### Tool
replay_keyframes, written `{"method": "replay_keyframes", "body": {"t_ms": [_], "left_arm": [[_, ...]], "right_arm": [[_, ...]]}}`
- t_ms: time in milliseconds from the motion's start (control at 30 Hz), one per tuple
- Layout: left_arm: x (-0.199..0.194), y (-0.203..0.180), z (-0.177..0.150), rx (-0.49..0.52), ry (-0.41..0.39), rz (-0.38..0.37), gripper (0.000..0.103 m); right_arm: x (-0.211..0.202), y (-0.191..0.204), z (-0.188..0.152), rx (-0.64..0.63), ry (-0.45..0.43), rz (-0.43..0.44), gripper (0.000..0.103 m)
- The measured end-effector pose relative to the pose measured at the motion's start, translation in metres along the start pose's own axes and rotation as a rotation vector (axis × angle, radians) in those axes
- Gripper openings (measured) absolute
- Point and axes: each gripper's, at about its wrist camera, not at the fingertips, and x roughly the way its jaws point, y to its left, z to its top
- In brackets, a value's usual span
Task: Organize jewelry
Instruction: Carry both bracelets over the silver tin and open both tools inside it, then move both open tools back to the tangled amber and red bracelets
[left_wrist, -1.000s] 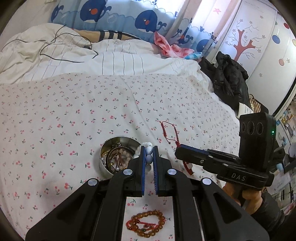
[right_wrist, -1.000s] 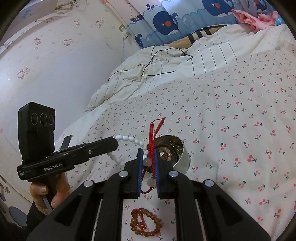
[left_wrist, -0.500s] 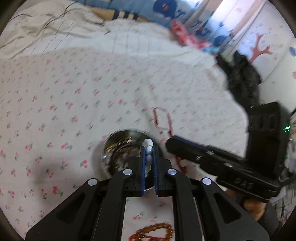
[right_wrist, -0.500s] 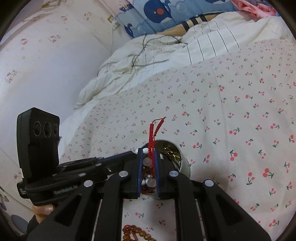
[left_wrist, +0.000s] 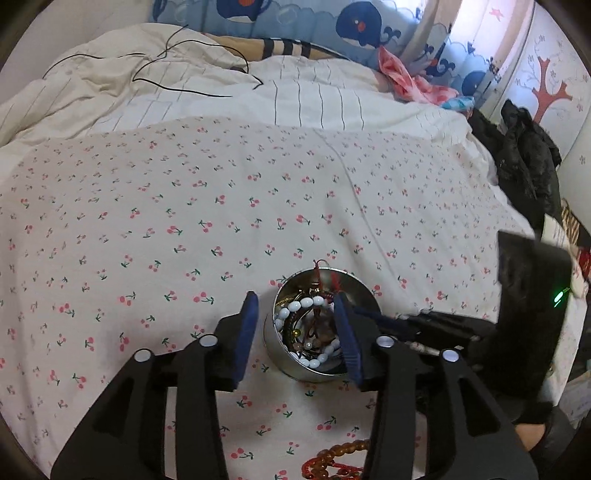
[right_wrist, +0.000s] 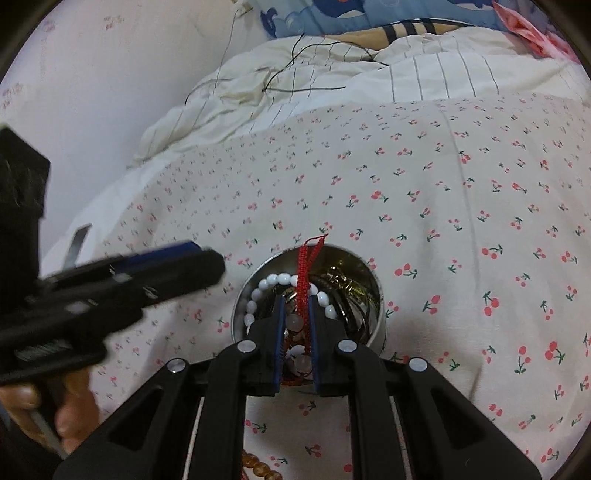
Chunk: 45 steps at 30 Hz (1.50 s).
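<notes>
A round metal tin (left_wrist: 284, 362) stands on the cherry-print sheet and holds several pieces of jewelry. My left gripper (left_wrist: 295, 299) hangs just above it, jaws opening, its fingers either side of the tin. A white bead bracelet (left_wrist: 295, 306) lies loose inside the tin, touched by neither pad. My right gripper (right_wrist: 296, 301) is shut on a red cord bracelet (right_wrist: 303, 266) with pale beads and holds it over the tin (right_wrist: 380, 325), above the white bracelet (right_wrist: 273, 278). The left gripper (right_wrist: 210, 262) shows blurred at the left of the right wrist view.
An amber bead bracelet (left_wrist: 343, 452) lies on the sheet in front of the tin. A rumpled striped duvet (left_wrist: 221, 92) with a black cable covers the far end of the bed. A black jacket (left_wrist: 528, 158) lies off the right edge. A wall (right_wrist: 92, 92) runs along the left.
My left jaws have opened and the white bead bracelet has dropped into the tin. Both grippers have come down closer to the tin, the right one bringing the red bracelet over it.
</notes>
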Motion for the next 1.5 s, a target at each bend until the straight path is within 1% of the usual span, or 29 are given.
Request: {"method": "replay_keyframes", "body": {"t_ms": [67,167,200,233,267,333,367,433,467,567,633,733,800,900,1000,1067,1133,1200,1233,1333,1400,1467,1500], "left_arm": [[-0.003,0.004,0.001,-0.024,-0.003,-0.018,0.047],[-0.006,0.011,0.002,-0.065,-0.004,-0.032,0.049],[-0.005,0.011,0.002,-0.067,-0.003,-0.032,0.049],[-0.005,0.010,0.002,-0.065,-0.003,-0.029,0.049],[-0.006,0.010,0.002,-0.063,-0.004,-0.028,0.050],[-0.007,0.009,0.001,-0.060,-0.006,-0.031,0.050],[-0.008,0.008,0.001,-0.059,-0.007,-0.031,0.050],[-0.009,0.009,0.000,-0.062,-0.010,-0.032,0.052],[-0.010,0.009,0.001,-0.063,-0.011,-0.034,0.053],[-0.010,0.010,0.000,-0.058,-0.004,-0.032,0.054],[-0.010,0.010,-0.001,-0.058,-0.004,-0.025,0.055],[-0.013,0.012,-0.003,-0.064,-0.008,-0.024,0.057],[-0.016,0.016,-0.003,-0.074,-0.015,-0.024,0.059],[-0.019,0.021,-0.002,-0.091,-0.025,-0.024,0.061],[-0.020,0.025,-0.001,-0.101,-0.027,-0.025,0.061],[-0.020,0.025,-0.001,-0.100,-0.024,-0.027,0.061],[-0.021,0.023,-0.002,-0.094,-0.025,-0.027,0.062],[-0.024,0.020,-0.003,-0.079,-0.032,-0.014,0.062],[-0.026,0.017,-0.006,-0.068,-0.039,0.002,0.062],[-0.032,0.006,-0.013,-0.028,-0.061,0.064,0.066],[-0.036,-0.003,-0.017,0.010,-0.081,0.105,0.068],[-0.041,-0.013,-0.027,0.036,-0.098,0.138,0.074],[-0.043,-0.017,-0.032,0.050,-0.101,0.143,0.075]], "right_arm": [[0.006,0.005,-0.002,-0.031,0.030,-0.052,0.013],[0.014,0.008,-0.006,-0.058,0.074,-0.114,0.014],[0.014,0.008,-0.006,-0.063,0.078,-0.120,0.015],[0.016,0.009,-0.007,-0.068,0.087,-0.127,0.022],[0.016,0.010,-0.007,-0.070,0.091,-0.125,0.033],[0.013,0.015,-0.006,-0.081,0.078,-0.120,0.045],[0.010,0.017,-0.005,-0.088,0.071,-0.137,0.052],[0.002,0.020,-0.003,-0.090,0.041,-0.164,0.061],[-0.002,0.019,-0.002,-0.086,0.022,-0.173,0.062],[-0.006,0.016,0.001,-0.068,0.014,-0.172,0.062],[-0.011,0.012,0.002,-0.046,-0.038,-0.178,0.062],[-0.018,0.012,0.006,-0.049,-0.124,-0.146,0.062],[-0.016,0.014,0.012,-0.065,-0.153,-0.129,0.063],[0.003,0.011,0.022,-0.052,-0.110,-0.101,0.063],[0.030,0.005,0.019,-0.019,-0.006,-0.067,0.064],[0.029,0.006,0.014,-0.037,-0.019,-0.078,0.064],[0.025,0.006,0.015,-0.023,-0.014,-0.066,0.064],[0.014,0.007,0.015,-0.024,-0.038,-0.083,0.065],[0.006,0.009,0.014,-0.037,-0.050,-0.098,0.065],[-0.018,0.019,0.004,-0.082,-0.085,-0.156,0.071],[-0.031,0.024,-0.005,-0.106,-0.102,-0.194,0.074],[-0.044,0.030,-0.019,-0.129,-0.108,-0.247,0.079],[-0.049,0.031,-0.029,-0.135,-0.103,-0.279,0.080]]}}
